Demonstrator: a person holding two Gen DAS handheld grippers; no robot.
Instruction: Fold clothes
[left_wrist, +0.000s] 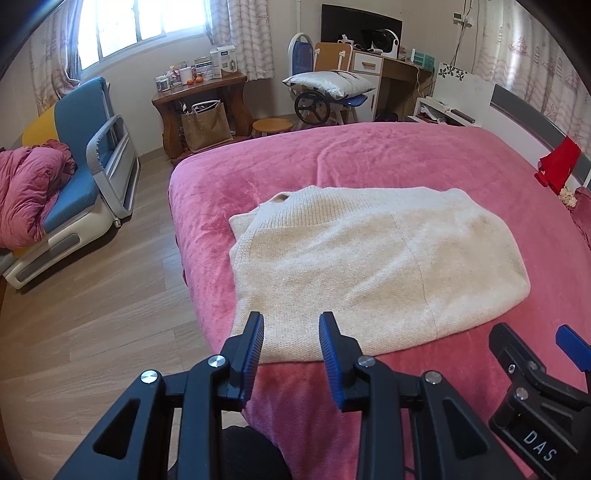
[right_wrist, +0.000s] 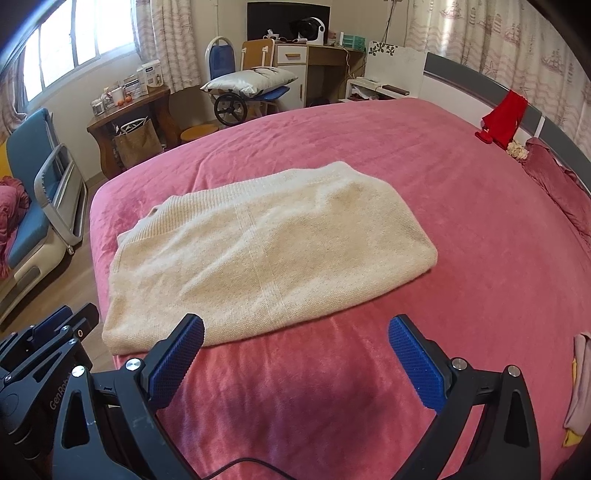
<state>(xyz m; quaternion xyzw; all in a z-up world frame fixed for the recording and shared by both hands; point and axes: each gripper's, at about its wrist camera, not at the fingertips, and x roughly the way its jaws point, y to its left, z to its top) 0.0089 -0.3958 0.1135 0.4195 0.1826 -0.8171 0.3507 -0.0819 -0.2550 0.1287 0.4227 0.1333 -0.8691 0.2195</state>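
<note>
Cream sweater (left_wrist: 369, 266), frame centre: soft, light, floppy knit; take by bottom hem corners. Left gripper (left_wrist: 291, 325) & right gripper (right_wrist: 295, 328) both apart, empty.

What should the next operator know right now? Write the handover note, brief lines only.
Left gripper: open, empty, at the near edge of the cream sweater.
Right gripper: open wider, empty, over the pink bedspread just short of the sweater.
Sweater: lies folded into a compact rectangle in the middle of the bed.
Done: folding looks finished, or nearly.
Left: perhaps one more fold; another garment shows at the right edge.
</note>
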